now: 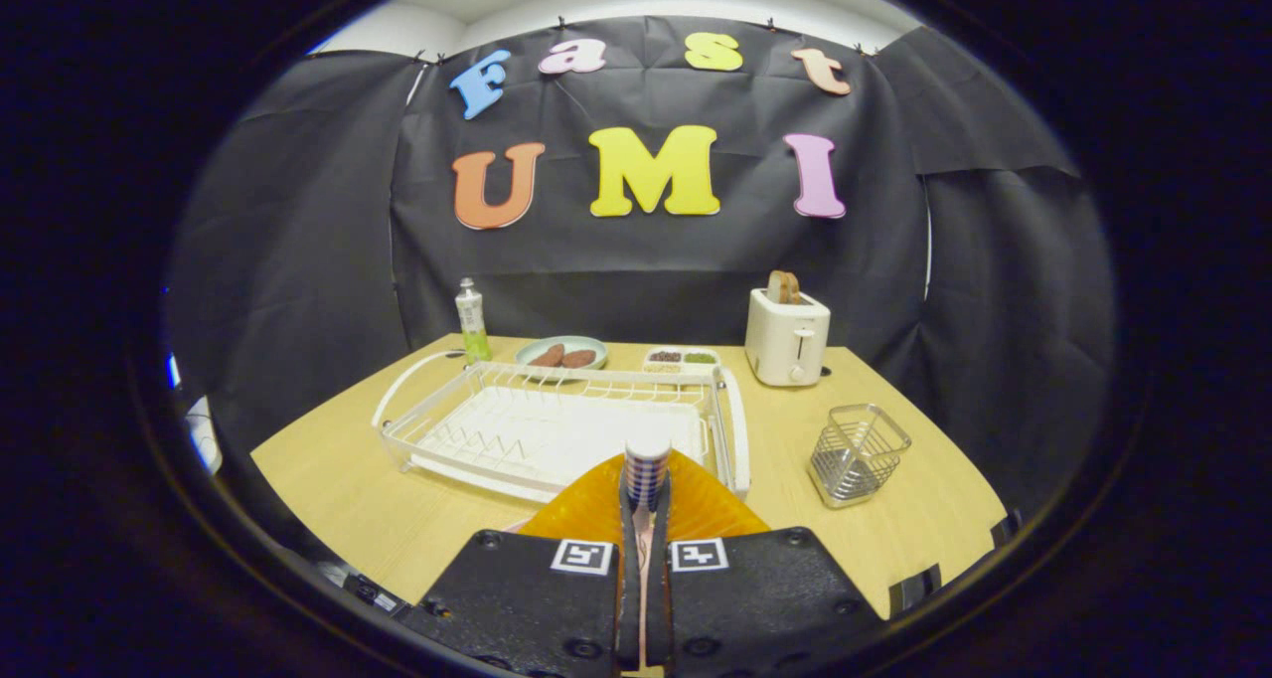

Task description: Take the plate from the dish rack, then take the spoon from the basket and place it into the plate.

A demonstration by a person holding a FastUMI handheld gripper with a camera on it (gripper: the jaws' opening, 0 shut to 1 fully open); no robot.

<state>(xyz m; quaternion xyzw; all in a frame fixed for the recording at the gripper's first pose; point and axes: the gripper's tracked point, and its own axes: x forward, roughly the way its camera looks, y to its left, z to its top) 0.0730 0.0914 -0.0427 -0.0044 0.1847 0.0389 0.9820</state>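
My gripper is shut on a spoon, whose blue-checked handle with a white end sticks up from between the fingers. Just under and ahead of the fingers lies an orange ribbed plate on the wooden table, in front of the dish rack. The spoon's bowl is hidden between the fingers. The white wire dish rack stands beyond the plate and holds nothing. A wire basket stands to the right of the rack and looks empty.
At the back of the table stand a green bottle, a pale plate with brown food, a small tray of beans and a white toaster with bread. Bare wood lies left and right of the fingers.
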